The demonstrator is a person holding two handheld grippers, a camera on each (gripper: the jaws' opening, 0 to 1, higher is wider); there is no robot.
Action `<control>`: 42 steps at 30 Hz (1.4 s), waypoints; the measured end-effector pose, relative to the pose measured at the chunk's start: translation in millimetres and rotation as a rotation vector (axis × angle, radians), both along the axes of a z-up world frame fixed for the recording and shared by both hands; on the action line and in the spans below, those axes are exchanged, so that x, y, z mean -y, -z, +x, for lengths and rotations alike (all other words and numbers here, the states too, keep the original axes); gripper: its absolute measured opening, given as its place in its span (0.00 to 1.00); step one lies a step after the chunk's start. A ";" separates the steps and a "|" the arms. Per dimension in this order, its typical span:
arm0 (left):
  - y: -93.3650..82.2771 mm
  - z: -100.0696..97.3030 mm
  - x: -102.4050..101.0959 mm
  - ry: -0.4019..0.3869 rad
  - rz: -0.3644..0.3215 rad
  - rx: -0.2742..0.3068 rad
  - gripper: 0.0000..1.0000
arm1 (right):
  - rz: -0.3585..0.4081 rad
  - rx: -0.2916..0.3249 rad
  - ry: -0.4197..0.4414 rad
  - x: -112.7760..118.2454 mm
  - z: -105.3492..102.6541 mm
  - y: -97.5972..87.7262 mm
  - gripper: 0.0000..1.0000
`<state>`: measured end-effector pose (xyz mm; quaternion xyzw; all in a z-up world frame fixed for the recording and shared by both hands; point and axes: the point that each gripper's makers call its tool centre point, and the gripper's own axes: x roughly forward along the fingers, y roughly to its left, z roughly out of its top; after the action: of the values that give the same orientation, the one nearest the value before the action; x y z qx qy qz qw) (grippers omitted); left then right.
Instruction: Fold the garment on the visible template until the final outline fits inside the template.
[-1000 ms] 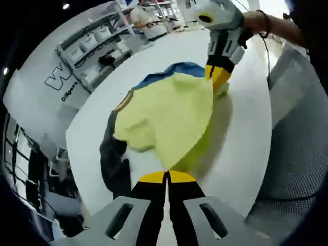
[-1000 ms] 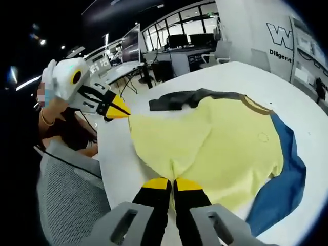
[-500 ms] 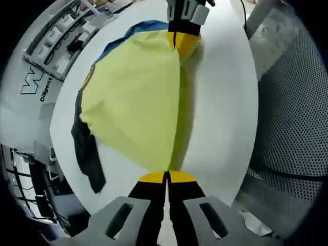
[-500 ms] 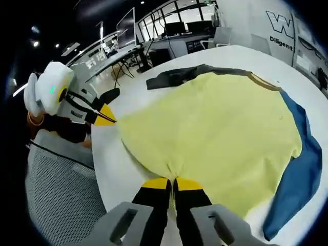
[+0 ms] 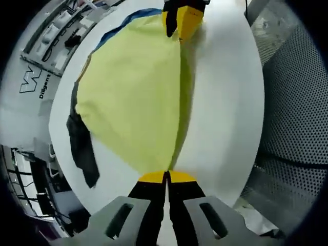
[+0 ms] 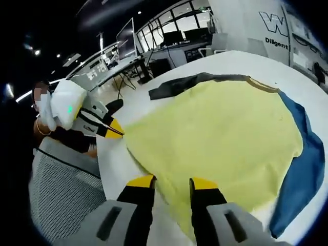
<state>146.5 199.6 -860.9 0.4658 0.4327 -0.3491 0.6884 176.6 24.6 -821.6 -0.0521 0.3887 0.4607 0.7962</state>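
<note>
Spreading step — yellow shirt flat on white table. Left gripper pinching hem; right gripper jaws parted, empty. Next, probably: regrip for first fold.

White round table carries the work; its bare top curves along the right in the left gripper view. Grey mesh chair near left in the right gripper view, also beside table edge. Far bkgd: rows of desks w/ monitors, big windows behind, dark ceiling w/ spot lights. White wall w/ "W" logo (text below partly cut off). Shelving w/ bins.
</note>
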 end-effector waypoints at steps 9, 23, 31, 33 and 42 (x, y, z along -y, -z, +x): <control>2.3 1.0 -2.0 -0.040 -0.023 0.014 0.00 | -0.023 0.070 0.050 27.9 1.2 -15.3 0.53; 3.4 1.8 -2.8 -0.074 -0.041 0.014 0.00 | -0.121 0.054 0.120 81.8 -18.7 0.4 0.60; 2.9 2.5 -3.8 -0.110 -0.067 0.021 0.00 | -0.201 0.067 0.141 106.1 -21.6 16.6 0.48; 2.9 2.8 -4.6 -0.118 -0.074 0.022 0.00 | -0.262 0.084 0.132 115.7 -20.2 24.0 0.41; 2.2 3.9 -7.8 -0.142 -0.086 0.025 0.00 | -0.293 0.119 0.091 115.2 -16.9 37.2 0.28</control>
<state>150.4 207.4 -863.1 0.4081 0.4406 -0.3118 0.7363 159.7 -90.7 -858.8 -0.1773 0.4058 0.3586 0.8218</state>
